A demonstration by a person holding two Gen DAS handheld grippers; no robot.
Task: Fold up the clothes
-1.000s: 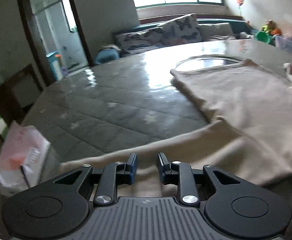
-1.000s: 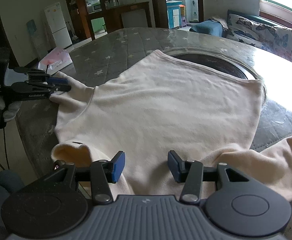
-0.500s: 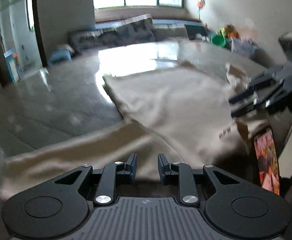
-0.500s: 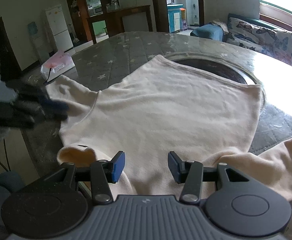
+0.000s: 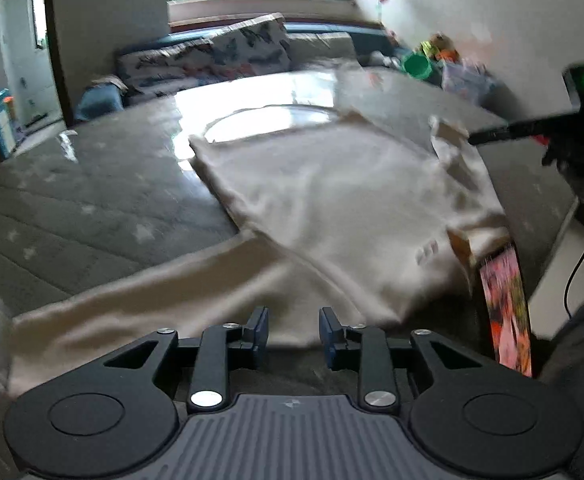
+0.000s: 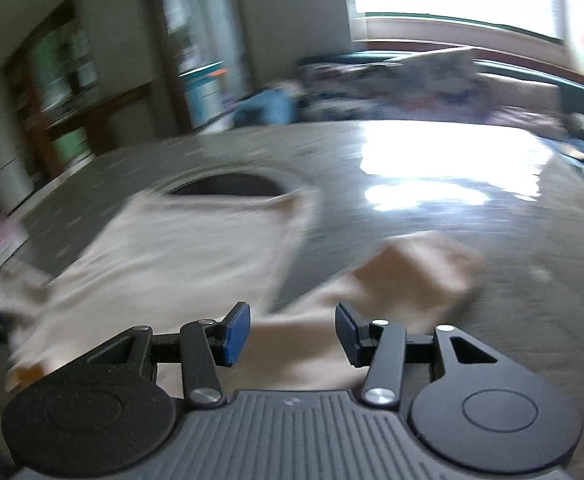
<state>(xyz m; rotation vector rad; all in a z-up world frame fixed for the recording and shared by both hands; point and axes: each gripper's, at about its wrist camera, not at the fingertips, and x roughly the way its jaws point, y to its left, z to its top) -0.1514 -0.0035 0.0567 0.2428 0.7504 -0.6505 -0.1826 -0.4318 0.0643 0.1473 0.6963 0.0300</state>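
A cream sweater (image 5: 332, 200) lies spread on the grey quilted table (image 5: 92, 208). One sleeve (image 5: 152, 300) runs toward the near left. My left gripper (image 5: 294, 336) hovers just short of that sleeve's edge; its jaws are opening and nothing is between the blue pads. In the blurred right wrist view the sweater body (image 6: 172, 256) lies left and the other sleeve (image 6: 412, 276) right. My right gripper (image 6: 292, 332) stands open above that sleeve, pinching nothing. Its dark fingers (image 5: 504, 131) also show by the sweater's far corner in the left wrist view.
A round glass inset (image 5: 268, 120) sits in the table under the sweater's hem. A colourful flat object (image 5: 508, 312) leans at the table's near right edge. A sofa with patterned cushions (image 5: 232, 56) stands behind, and toys and a green tub (image 5: 416, 66) at the far right.
My left jaws stand wider, and that view has turned and lifted off the sleeve. The right view has swung fast to the right, from the sweater body to its other sleeve.
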